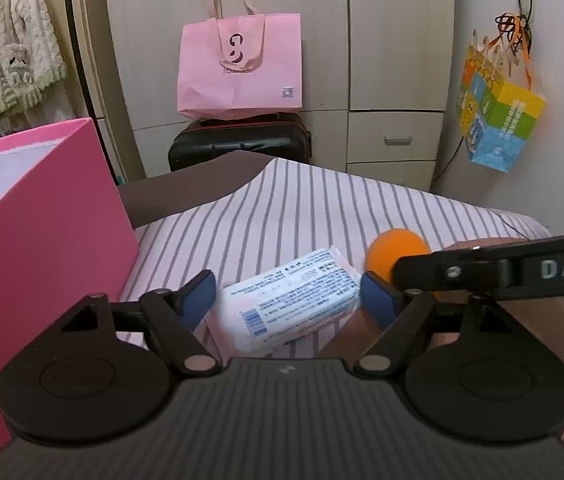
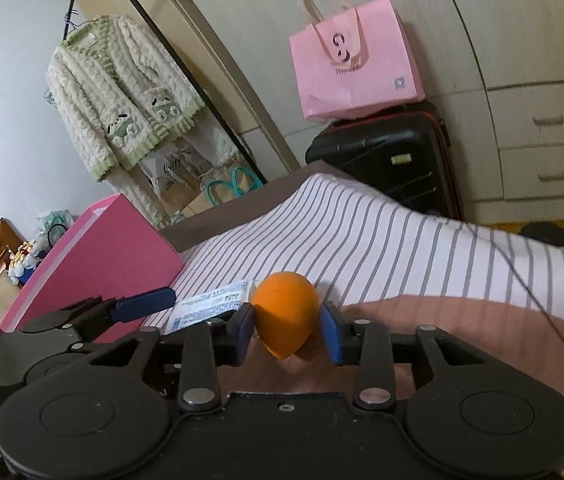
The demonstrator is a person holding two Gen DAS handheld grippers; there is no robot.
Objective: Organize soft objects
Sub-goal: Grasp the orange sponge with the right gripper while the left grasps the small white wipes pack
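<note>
A white and blue tissue pack (image 1: 288, 298) lies on the striped bed sheet (image 1: 322, 208). My left gripper (image 1: 288, 296) is open with its blue pads on either side of the pack, not pressing it. An orange egg-shaped sponge (image 2: 285, 312) sits between the blue pads of my right gripper (image 2: 288, 332), which touch its sides. The sponge also shows in the left wrist view (image 1: 396, 254), to the right of the pack and partly hidden by the right gripper's body. The pack also shows in the right wrist view (image 2: 210, 304). A pink open box (image 1: 38, 256) stands at the left.
A pink tote bag (image 1: 240, 68) rests on a black suitcase (image 1: 238, 142) beyond the bed, before a beige wardrobe. A colourful bag (image 1: 498, 120) hangs on the right wall. A cream cardigan (image 2: 122, 92) hangs at the left. A brown blanket (image 2: 482, 340) covers the near bed.
</note>
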